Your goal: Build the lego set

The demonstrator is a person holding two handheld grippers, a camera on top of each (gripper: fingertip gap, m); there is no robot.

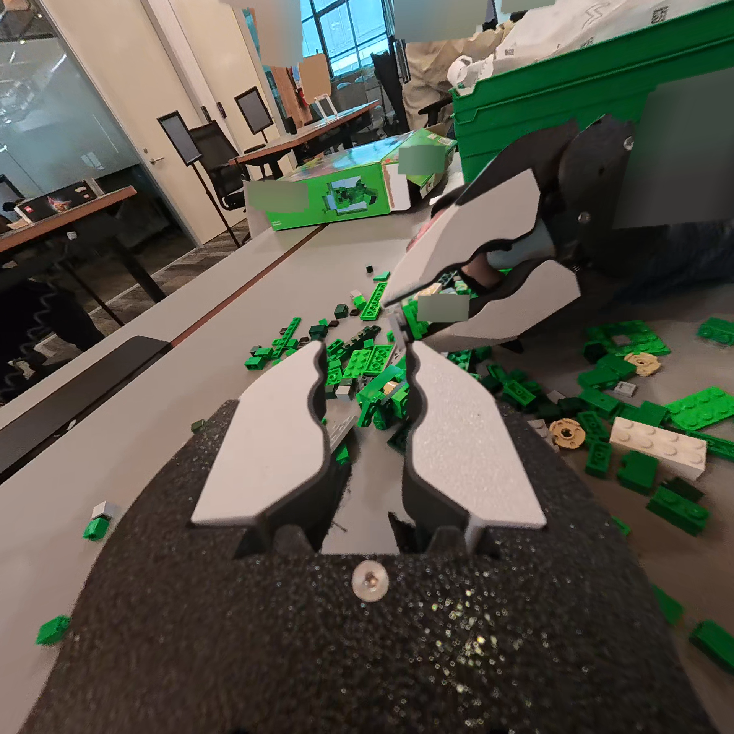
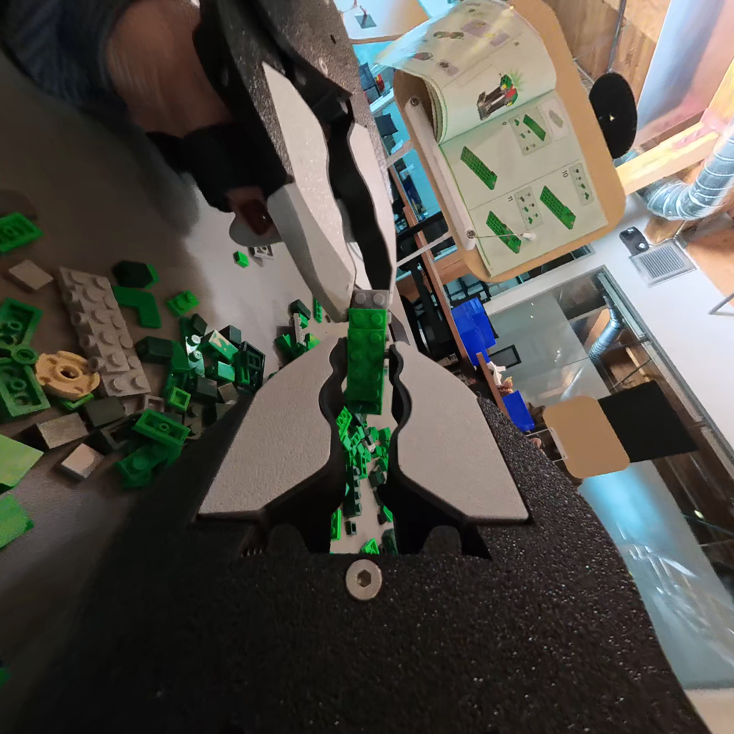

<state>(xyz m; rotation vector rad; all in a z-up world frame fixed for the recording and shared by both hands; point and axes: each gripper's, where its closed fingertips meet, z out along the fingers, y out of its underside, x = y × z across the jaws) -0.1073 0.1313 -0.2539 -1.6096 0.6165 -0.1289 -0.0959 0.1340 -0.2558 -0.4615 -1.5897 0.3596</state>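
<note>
The right gripper [image 2: 363,353] is clamped on a long bright-green studded plastic plate [image 2: 365,357], held between its grey fingers just above the loose heap of green and grey plastic bricks [image 2: 190,377]. Over that same heap, the left gripper [image 2: 367,306] meets the plate's far end, where a small grey studded piece [image 2: 369,298] sits against the green; its fingertips pinch around this grey end, though the exact grip is hard to make out. In the left wrist view the left gripper [image 1: 365,349] shows a narrow gap, with a thin grey part at its tips. Beyond the heap lies a green cardboard set box [image 1: 349,190] on the grey tabletop [image 1: 119,456]. An open instruction booklet [image 2: 512,139] hangs on a tan board past the heap.
</note>
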